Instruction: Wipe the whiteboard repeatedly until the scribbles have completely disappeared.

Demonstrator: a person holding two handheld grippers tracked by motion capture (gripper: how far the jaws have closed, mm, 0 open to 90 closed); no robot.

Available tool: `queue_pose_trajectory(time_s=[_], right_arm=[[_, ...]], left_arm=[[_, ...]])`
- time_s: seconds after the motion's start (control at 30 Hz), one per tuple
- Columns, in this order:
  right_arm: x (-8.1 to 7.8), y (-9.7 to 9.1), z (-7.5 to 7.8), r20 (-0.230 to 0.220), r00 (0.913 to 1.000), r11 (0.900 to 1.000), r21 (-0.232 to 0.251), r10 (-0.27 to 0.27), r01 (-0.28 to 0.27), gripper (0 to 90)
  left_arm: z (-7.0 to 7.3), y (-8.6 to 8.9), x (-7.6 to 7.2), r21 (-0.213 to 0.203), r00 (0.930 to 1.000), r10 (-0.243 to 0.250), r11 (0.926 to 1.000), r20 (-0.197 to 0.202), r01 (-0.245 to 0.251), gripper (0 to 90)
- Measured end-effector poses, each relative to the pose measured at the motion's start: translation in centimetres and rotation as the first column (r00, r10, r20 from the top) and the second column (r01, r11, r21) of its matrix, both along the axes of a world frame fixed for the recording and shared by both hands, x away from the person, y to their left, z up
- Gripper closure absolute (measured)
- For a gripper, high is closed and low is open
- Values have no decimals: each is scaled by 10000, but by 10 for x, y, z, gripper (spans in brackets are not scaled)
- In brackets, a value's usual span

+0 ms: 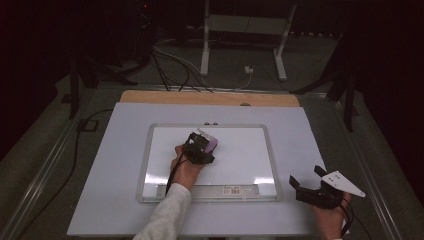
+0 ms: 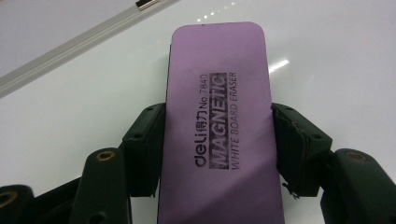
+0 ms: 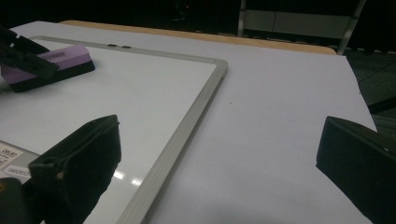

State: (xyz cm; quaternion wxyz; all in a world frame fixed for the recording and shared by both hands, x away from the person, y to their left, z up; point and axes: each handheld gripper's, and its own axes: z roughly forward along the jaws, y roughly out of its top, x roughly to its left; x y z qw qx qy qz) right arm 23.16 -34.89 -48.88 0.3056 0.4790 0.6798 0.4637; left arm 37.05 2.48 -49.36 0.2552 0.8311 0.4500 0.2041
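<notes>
A purple whiteboard eraser (image 2: 219,126) with black print lies flat on the whiteboard (image 1: 240,160), and my left gripper (image 2: 217,144) is shut on its two long sides. In the high view that left gripper (image 1: 204,146) rests over the board's upper left part, with the eraser (image 1: 212,143) poking out ahead of it. The right gripper view shows the eraser (image 3: 56,63) far left on the whiteboard (image 3: 140,107). My right gripper (image 1: 306,177) hovers off the board's lower right corner, its jaws wide open and nothing between them; the same gripper (image 3: 219,158) looks across the white table sheet.
The whiteboard has a silver frame (image 3: 187,126) and a label strip (image 1: 235,190) along its near edge. It lies on a white sheet (image 1: 300,130) over a wooden table. Cables and a white stand (image 1: 245,35) lie on the dark floor beyond.
</notes>
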Motion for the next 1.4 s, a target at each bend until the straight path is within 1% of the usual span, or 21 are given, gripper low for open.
queue_pose_trajectory(time_s=[0.1,0.3,0.37,0.47,0.53,0.63,0.77,0.93,1.1,1.23,1.4], right_arm=[[0,0,0,0,10000,10000,19,-16,16,1],[0,0,0,7,10000,10000,14,-5,5,1],[0,0,0,1,10000,10000,16,-11,11,1],[0,0,0,-3,10000,10000,21,-14,14,1],[0,0,0,-2,10000,10000,16,-10,10,1],[0,0,0,-8,10000,10000,19,-2,2,1],[0,0,0,-5,10000,10000,21,-4,4,1],[0,0,0,-1,10000,10000,22,-8,8,1],[0,0,0,-19,10000,10000,40,-7,7,1],[0,0,0,-22,10000,10000,38,-4,4,1],[1,0,0,-20,10000,10000,42,-10,10,1]], left_arm=[[1,3,0,-8,9999,88,10000,92,-88,414],[4,14,1,-188,9991,396,9991,163,-392,414],[4,18,2,-237,9982,556,9982,226,-550,414],[6,26,3,-256,9972,723,9971,214,-717,414],[7,31,4,-342,9957,890,9955,246,-881,414],[8,38,5,-350,9938,1080,9936,281,-1070,414],[9,49,6,-402,9902,1368,9900,288,-1356,414],[10,62,7,-448,9836,1774,9834,316,-1759,415],[10,72,8,-458,9781,2052,9780,354,-2035,415],[10,78,9,-425,9755,2171,9755,345,-2156,415],[9,87,10,-418,9700,2411,9699,323,-2397,414]])
